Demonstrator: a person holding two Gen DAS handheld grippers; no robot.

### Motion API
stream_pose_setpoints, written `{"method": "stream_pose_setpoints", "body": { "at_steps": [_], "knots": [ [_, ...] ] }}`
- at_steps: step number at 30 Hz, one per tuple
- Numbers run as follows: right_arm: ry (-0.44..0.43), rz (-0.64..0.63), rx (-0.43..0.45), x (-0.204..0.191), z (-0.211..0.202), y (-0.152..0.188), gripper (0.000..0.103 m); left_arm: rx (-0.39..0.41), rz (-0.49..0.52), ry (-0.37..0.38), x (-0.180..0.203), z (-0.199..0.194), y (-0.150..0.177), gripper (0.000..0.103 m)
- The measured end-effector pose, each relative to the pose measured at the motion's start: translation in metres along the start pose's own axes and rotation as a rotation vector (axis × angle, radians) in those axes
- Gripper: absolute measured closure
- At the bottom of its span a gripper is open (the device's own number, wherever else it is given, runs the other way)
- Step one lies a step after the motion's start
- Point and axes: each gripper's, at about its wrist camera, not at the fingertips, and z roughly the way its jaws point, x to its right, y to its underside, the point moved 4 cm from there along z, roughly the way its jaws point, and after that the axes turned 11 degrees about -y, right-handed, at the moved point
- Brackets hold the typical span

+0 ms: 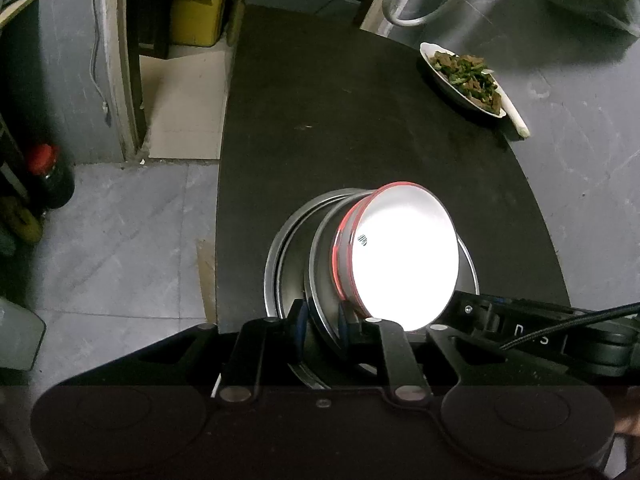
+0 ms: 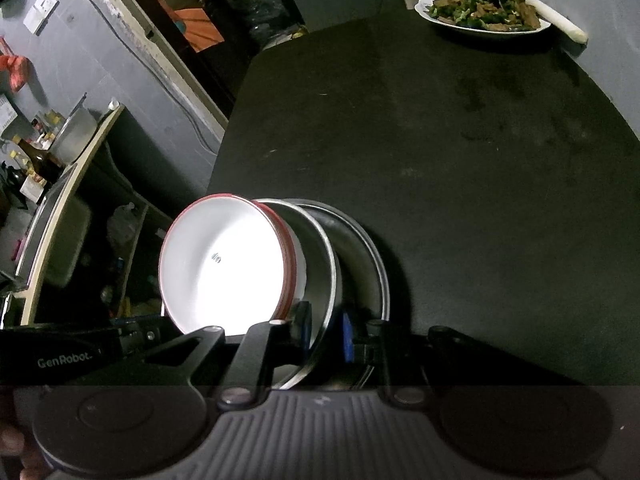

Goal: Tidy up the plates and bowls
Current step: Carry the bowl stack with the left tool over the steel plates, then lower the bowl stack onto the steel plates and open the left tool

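Steel bowl [image 1: 324,264] rim clamped in both jaws; "GenRobot" lettering [image 2: 65,361] only in right view

You have one white bowl [image 1: 404,256] with a red rim, nested with two metal bowls [image 2: 320,264] on the desk [image 1: 360,120]. You also have one plate of food [image 2: 480,12], one white spoon [image 2: 560,20] beside it, and one red-capped bottle [image 1: 50,176] on the floor.

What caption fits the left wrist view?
Left gripper shut on steel plate carrying red-rimmed white bowl above black table; dish of food beyond.
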Motion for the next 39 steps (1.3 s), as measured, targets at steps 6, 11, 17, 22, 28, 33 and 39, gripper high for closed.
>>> {"method": "stream_pose_setpoints", "body": {
  "at_steps": [6,11,17,22,28,33,39],
  "knots": [
    [0.006,-0.007,-0.004,-0.002,0.0,0.0,0.084,0.007,0.01,-0.01,0.001,-0.001,0.0,0.084],
    [0.013,-0.016,-0.001,-0.003,-0.001,0.001,0.083,0.017,0.021,-0.021,0.002,-0.002,0.001,0.083],
    [0.019,-0.026,0.003,-0.005,-0.002,0.002,0.082,0.038,0.037,-0.047,0.002,-0.006,0.0,0.078],
    [0.02,-0.029,0.008,-0.003,-0.004,0.002,0.08,0.047,0.051,-0.059,0.003,-0.007,0.001,0.077],
    [0.031,-0.043,0.013,-0.004,-0.005,0.002,0.079,0.067,0.067,-0.081,0.003,-0.009,0.001,0.071],
    [0.047,-0.067,0.022,-0.006,-0.007,0.003,0.075,0.071,0.07,-0.087,0.003,-0.01,0.001,0.069],
    [0.071,-0.091,0.041,-0.008,-0.012,0.007,0.07,0.087,0.075,-0.105,0.002,-0.012,0.002,0.062]
  ]
}}
